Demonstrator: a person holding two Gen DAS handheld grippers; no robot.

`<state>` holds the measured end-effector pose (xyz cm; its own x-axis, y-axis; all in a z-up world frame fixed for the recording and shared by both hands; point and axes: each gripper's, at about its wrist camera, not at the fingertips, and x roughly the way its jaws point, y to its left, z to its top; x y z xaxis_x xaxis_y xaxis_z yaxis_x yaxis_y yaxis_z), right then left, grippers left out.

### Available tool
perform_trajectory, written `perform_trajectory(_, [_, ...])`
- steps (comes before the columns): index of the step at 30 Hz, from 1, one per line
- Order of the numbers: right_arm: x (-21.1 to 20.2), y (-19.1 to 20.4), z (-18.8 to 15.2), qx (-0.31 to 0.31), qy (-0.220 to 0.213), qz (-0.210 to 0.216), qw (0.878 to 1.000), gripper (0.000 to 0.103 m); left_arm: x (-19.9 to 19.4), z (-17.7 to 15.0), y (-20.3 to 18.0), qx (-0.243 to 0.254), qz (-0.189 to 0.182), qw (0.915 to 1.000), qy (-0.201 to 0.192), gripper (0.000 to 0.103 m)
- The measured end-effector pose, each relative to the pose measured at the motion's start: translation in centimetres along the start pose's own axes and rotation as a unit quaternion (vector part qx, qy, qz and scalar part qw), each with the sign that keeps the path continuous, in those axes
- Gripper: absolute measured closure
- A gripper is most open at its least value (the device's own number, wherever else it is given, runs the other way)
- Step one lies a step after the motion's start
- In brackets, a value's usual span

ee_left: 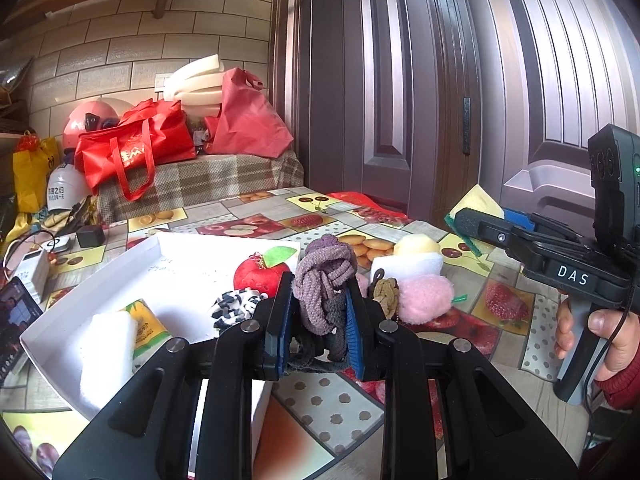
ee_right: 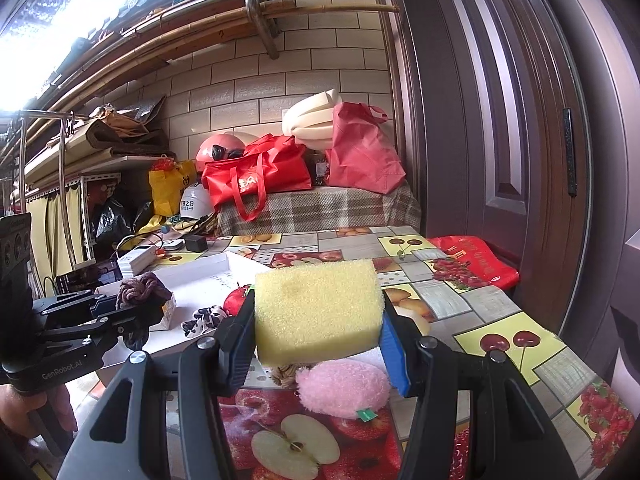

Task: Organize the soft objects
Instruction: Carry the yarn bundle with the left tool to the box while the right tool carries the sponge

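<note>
Left wrist view: left gripper (ee_left: 320,304) was clenched on a bundle of mauve hair ties (ee_left: 324,280), w/ darker grey ones hanging below betw. the blue pads; the bundle's lower end was hidden behind the fingers. It was held above the near right edge of the white tray (ee_left: 96,280), which sat on the fruit-print tablecloth (ee_left: 320,408). In the tray: a white foam block (ee_left: 106,356), a yellow packet partly hidden behind it, a black-and-white scrunchie (ee_left: 234,306) cut off by the gripper, and a red apple plush (ee_left: 260,274). Right of the gripper lay a brown knotted tie (ee_left: 386,294), a pink fluffy puff (ee_left: 426,298), a white sponge w/ a pale yellow piece on top (ee_left: 416,254). Right wrist view: right gripper (ee_right: 318,336) was grasping a yellow sponge (ee_right: 318,310) crosswise, lifted over the table; its green scouring side showed only in the left view. Pink puff (ee_right: 344,390) lay just beneath, the brown tie mostly hidden behind the sponge.
</note>
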<state>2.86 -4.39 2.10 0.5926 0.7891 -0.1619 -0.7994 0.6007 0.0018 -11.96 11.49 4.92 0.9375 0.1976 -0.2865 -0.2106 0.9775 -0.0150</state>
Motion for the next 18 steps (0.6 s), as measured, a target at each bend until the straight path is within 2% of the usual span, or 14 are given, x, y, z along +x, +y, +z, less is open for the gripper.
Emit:
perform_trajectory(9, [0.4,1.6,-0.1,-0.012,0.004,0.02,1.0,0.048,-0.4,0.0,0.6,-0.009,0.01,0.9999,-0.007,0.081])
perform_trajectory(18, [1.2,2.7,-0.2,-0.017,0.02,0.039,0.999,0.048,-0.8,-0.2,1.3,-0.018,0.044,0.9988,-0.014,0.081])
